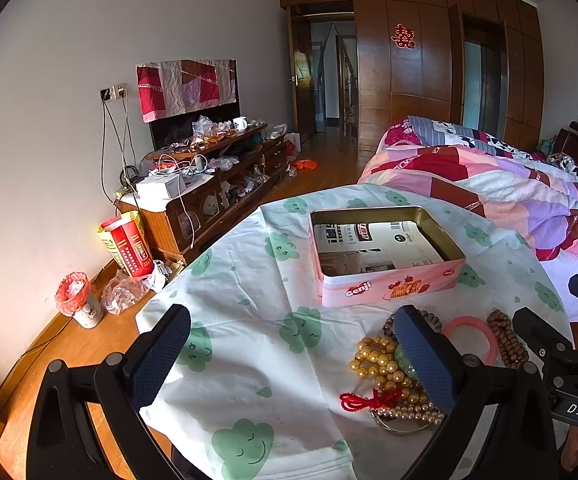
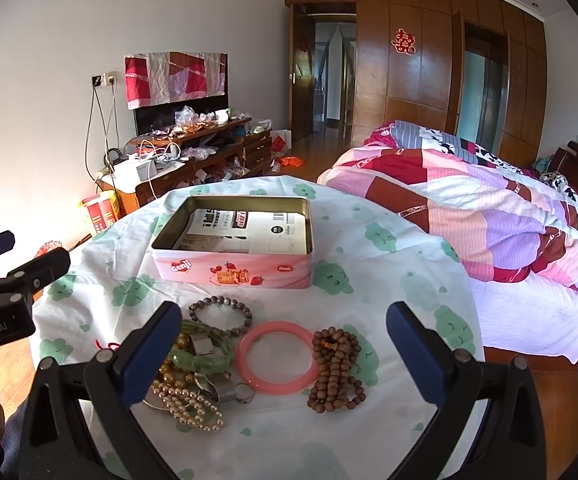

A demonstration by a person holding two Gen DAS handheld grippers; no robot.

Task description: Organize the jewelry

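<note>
Tongs, left [image 1: 289, 354] and right [image 2: 283, 344]: both spread wide, gripping nothing, above the cloth-covered counter [image 2: 409, 276].
Jewelry lay heaped on the counter in front of the open pink tin [image 2: 235, 272]: pink bangle [image 2: 276, 357], brown bead strand [image 2: 335, 370], green bracelet [image 2: 203, 350], gold pearls [image 2: 187, 402], dark bead bracelet [image 2: 221, 314]. Tin held only a printed card.

One open tin [image 2: 233, 268] is seen, one pink bangle [image 2: 276, 357], one green bracelet [image 2: 203, 354], two brown bead strings [image 2: 335, 368], several pearl strands [image 2: 187, 404] and two grippers [image 2: 283, 344].
</note>
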